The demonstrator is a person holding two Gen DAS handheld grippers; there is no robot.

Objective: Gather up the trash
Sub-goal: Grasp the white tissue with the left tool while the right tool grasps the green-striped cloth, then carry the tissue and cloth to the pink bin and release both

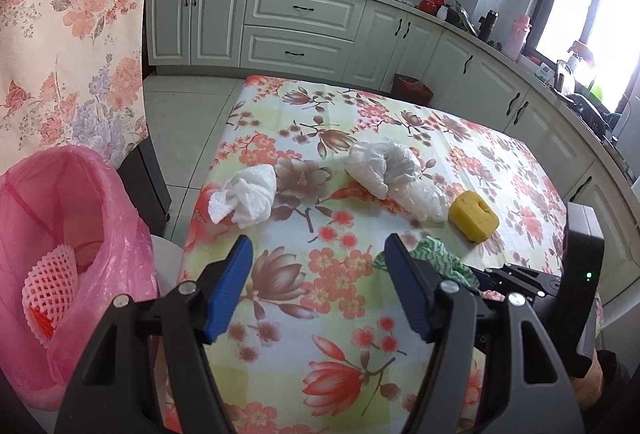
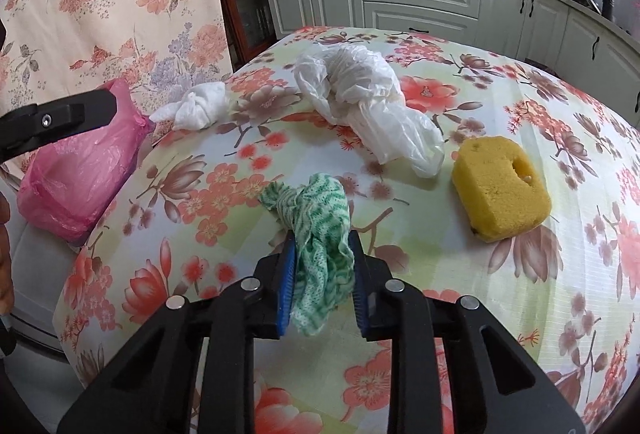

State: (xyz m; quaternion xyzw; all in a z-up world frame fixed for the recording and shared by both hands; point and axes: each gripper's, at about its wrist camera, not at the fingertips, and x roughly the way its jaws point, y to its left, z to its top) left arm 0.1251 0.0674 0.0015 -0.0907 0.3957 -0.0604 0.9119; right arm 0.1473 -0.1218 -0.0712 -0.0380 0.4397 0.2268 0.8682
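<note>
Loose items on the flowered surface [image 2: 500, 314]: four, one of each kind.
- Crumpled white paper towel [image 2: 200, 106]: one.
- Crumpled clear plastic bag [image 2: 360, 102]: one.
- Yellow sponge [image 2: 500, 190]: one.
- Green-and-white patterned cloth wad [image 2: 320, 230]: one.

Beside the surface:
- Pink bin liner [image 1: 80, 194]: one.
- Pink foam net sleeve [image 1: 50, 274] inside it: one seen.

Tools:
- two, left tool [image 1: 318, 254] and right tool [image 2: 322, 234].

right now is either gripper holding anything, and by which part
The right gripper pinches the green-and-white cloth by its loose near end; its knotted end lies beyond the jaws. The left gripper is open, holding nothing.
</note>
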